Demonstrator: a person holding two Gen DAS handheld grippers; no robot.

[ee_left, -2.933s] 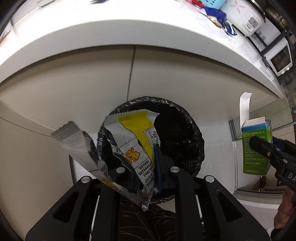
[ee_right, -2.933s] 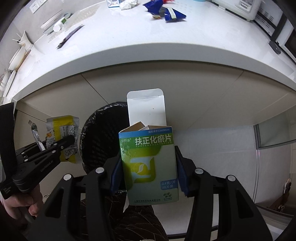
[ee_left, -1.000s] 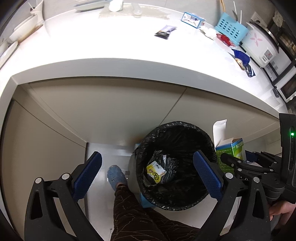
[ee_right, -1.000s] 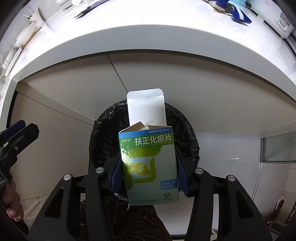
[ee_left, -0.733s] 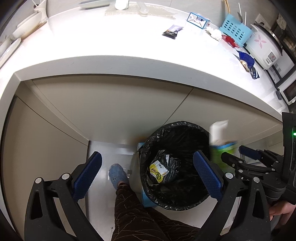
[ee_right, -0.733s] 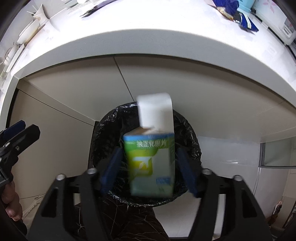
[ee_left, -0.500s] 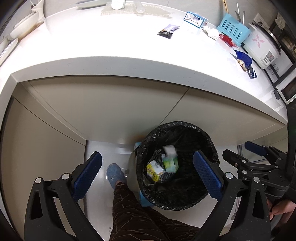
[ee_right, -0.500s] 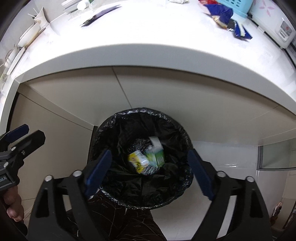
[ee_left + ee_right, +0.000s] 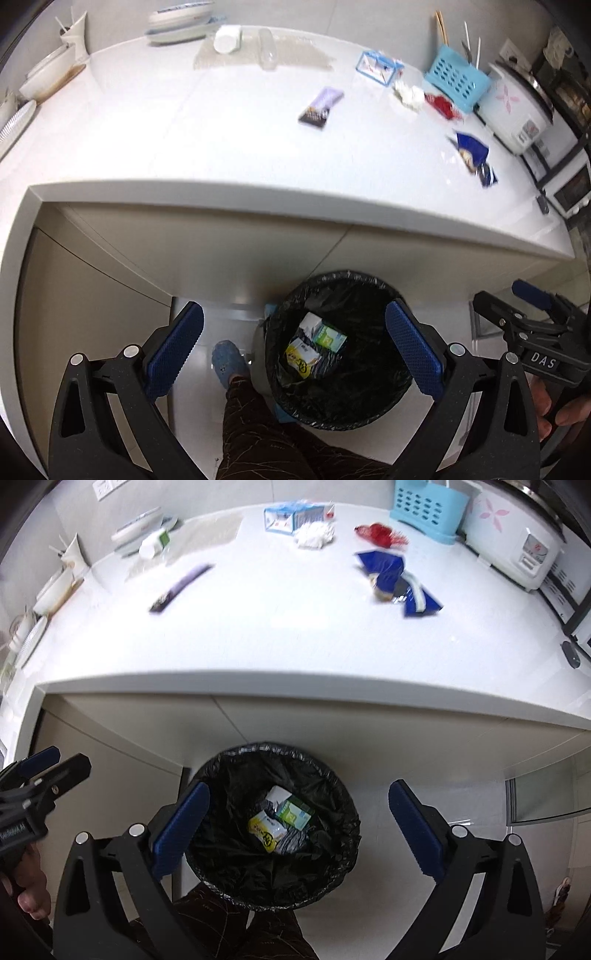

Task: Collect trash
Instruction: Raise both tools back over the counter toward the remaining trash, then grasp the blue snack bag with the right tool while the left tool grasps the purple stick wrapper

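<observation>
The white surface (image 9: 295,638) juts over the black-lined trash bin (image 9: 343,853). Above the bin, the left claw (image 9: 293,343) is spread wide and empty; the right claw (image 9: 299,819) is opening, nothing between its pads. Inside the bin lie the green box (image 9: 294,815) and yellow wrapper (image 9: 266,830), touching.

A home kitchen: a white counter (image 9: 221,147) carries a rice cooker (image 9: 517,110), stacked dishes (image 9: 177,22) and a blue utensil basket (image 9: 456,83), with a microwave (image 9: 570,188) alongside and a lined bin (image 9: 340,369) below.
</observation>
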